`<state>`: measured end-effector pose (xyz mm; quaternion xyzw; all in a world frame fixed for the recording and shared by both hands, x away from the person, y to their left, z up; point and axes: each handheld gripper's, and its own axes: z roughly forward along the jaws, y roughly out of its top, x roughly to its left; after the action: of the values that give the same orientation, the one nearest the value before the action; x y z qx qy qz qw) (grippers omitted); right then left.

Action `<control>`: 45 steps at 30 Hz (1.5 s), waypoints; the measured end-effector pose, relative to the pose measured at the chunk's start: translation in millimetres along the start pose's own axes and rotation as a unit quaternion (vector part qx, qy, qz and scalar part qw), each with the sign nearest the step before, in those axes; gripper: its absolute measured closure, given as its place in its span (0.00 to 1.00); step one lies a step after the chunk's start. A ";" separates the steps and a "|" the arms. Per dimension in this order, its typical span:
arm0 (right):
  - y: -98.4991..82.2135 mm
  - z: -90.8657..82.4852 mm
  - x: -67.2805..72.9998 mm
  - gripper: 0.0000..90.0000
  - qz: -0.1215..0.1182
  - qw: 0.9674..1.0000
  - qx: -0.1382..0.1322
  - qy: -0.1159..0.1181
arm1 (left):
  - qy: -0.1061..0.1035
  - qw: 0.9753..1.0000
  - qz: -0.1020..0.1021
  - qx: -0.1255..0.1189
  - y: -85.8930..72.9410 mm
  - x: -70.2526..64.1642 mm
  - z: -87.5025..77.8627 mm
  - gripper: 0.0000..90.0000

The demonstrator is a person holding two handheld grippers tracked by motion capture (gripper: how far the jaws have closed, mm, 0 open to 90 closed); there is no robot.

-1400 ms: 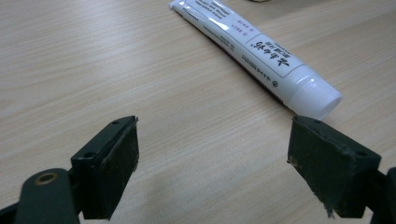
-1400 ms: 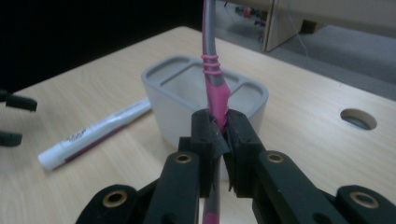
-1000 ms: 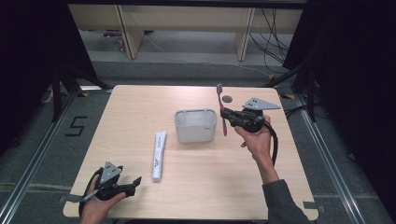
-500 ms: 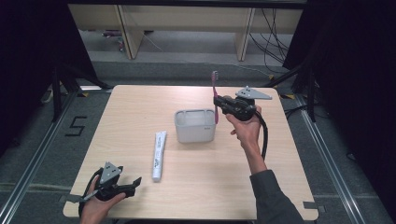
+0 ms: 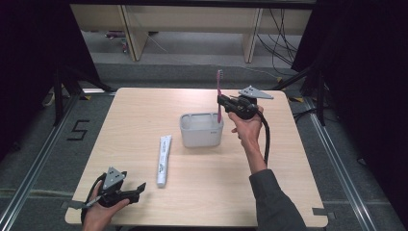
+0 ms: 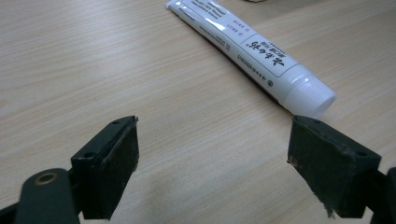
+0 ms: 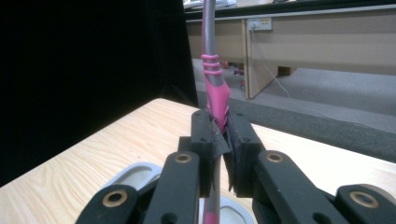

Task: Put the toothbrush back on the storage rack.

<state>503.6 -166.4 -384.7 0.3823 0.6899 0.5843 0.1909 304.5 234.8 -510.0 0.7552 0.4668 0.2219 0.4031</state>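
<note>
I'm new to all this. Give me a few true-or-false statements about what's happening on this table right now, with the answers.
1. The right gripper is shut on the pink toothbrush. True.
2. The toothbrush lies flat on the table. False: it stands upright, its lower end over the grey holder.
3. The left gripper has its jaws open with nothing between them. True.
4. The toothpaste tube is inside the holder. False: it lies on the table beside it.
5. The left gripper grips the tube. False: the tube's cap lies just ahead of the jaws.
</note>
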 end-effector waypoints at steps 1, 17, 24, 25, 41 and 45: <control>0.0 0.0 0.0 0.92 0.000 1.000 0.000 0.000 | 0.000 1.000 0.000 0.000 0.0 0.0 0.0 0.18; -24.5 17.2 -10.8 0.92 0.005 1.000 0.018 -0.013 | -0.001 1.000 0.002 0.002 -0.7 0.3 -0.3 0.18; -36.1 21.6 -11.3 0.92 0.009 1.000 0.017 -0.010 | -0.002 1.000 0.003 0.003 -0.7 -0.4 0.3 0.18; -36.1 21.6 -11.3 0.92 0.009 1.000 0.017 -0.010 | -0.002 1.000 0.003 0.003 -0.7 -0.4 0.3 0.18; -54.1 25.4 -13.3 0.92 0.005 0.999 0.031 -0.017 | -0.003 1.000 0.002 0.000 -0.8 -1.3 0.8 0.18; -56.2 25.1 -15.2 0.92 0.008 0.999 0.034 -0.017 | -0.003 1.000 0.002 0.001 -0.7 -1.3 0.7 0.18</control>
<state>513.9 -162.6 -447.2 0.4036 0.7029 0.5557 0.1851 304.0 233.6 -510.9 0.7571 0.4643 0.2204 0.4032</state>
